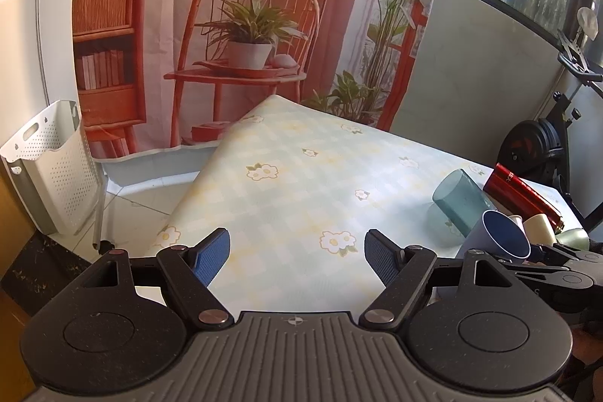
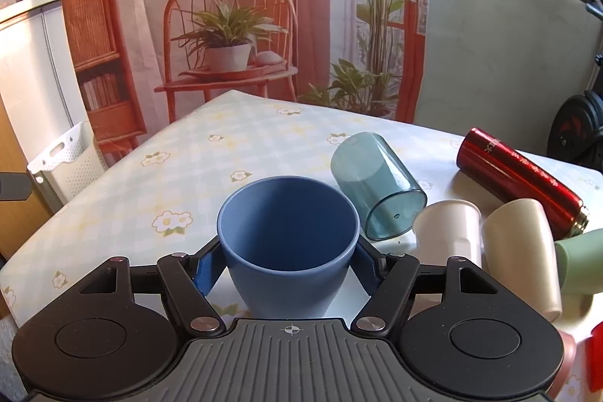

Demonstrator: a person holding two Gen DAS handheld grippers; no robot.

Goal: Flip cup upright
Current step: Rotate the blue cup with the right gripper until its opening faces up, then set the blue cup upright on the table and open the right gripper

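Observation:
A blue cup [image 2: 288, 247] stands mouth up between the pads of my right gripper [image 2: 288, 264], which is shut on it at the table's near edge. The same cup shows in the left wrist view [image 1: 503, 236] at the far right, tilted in that view, with the right gripper [image 1: 557, 260] beside it. My left gripper [image 1: 297, 253] is open and empty above the near left part of the floral tablecloth [image 1: 294, 176].
A clear teal tumbler [image 2: 373, 185] lies tipped on the table. A red flask [image 2: 522, 179] lies on its side. A white cup [image 2: 450, 230], a cream cup [image 2: 522, 251] and a green cup [image 2: 580, 260] crowd the right. A white basket [image 1: 49, 168] stands on the floor left.

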